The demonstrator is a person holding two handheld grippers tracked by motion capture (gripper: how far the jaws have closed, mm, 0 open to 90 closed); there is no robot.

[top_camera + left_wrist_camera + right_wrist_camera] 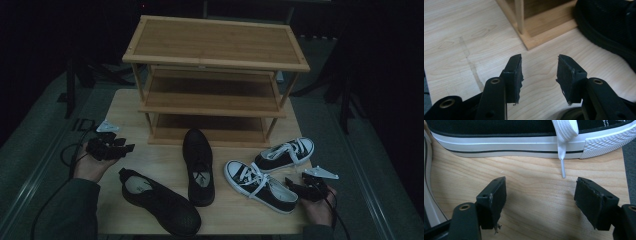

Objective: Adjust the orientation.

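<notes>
Two sets of jaws open, four shoes on the bench

Both sets of jaws stand wide apart with nothing between their pads. In the left gripper view the left gripper (pixel 539 75) hangs over bare bench (pixel 461 37); just ahead of its jaws is the bottom corner of the wooden shoe rack (pixel 534 37), and off to their right the dark side of a black shoe (pixel 609 27).

In the right gripper view the right gripper (pixel 540 200) sits low over the wood. Straight ahead of its jaws, near but not touching, lies a black-and-white sneaker (pixel 506 142) side-on, its white lace (pixel 564 140) hanging down over the sole to the bench.

From the high view, the left gripper (pixel 112 146) is held in a hand at the left edge of the bench, beside the rack (pixel 215 75). Two black shoes (pixel 160 202) (pixel 198 165) lie to its right. The right gripper (pixel 305 187) is at the heel end of the near sneaker (pixel 260 185); the other sneaker (pixel 285 154) lies just beyond.
</notes>
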